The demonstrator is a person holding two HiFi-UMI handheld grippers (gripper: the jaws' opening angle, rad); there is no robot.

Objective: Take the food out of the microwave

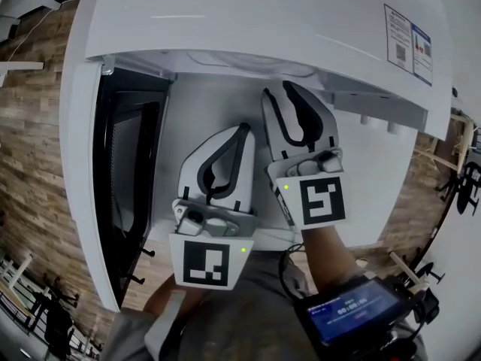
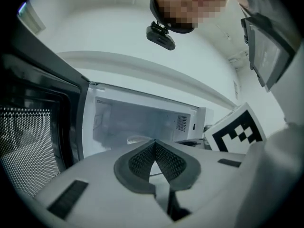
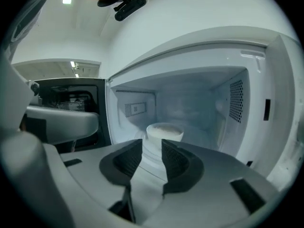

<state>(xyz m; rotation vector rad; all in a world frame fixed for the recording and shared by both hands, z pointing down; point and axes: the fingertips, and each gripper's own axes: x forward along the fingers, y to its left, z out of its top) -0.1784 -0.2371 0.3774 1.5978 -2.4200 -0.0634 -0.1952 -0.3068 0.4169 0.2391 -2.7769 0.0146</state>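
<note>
Food: white round bowl (image 3: 164, 131), contents unclear, sits mid-floor in microwave (image 3: 266, 80) cavity.
Door (image 1: 124, 171) stands open at 9 o'clock.
Left gripper (image 2: 154, 142): tips pressed together, nothing between.
Right gripper (image 3: 152, 145): jaws slightly spread, nothing pinched; bowl at 12 o'clock beyond tips.
Open floor between bowl and both side walls.

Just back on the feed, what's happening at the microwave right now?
A person holds a gripper in each hand in front of the white microwave, whose door is swung open to the left. A white bowl sits inside, not yet touched. The right gripper points at it, its fingers slightly apart, with the bowl beyond their tips. The left gripper is beside it, its fingers closed together and empty.
</note>
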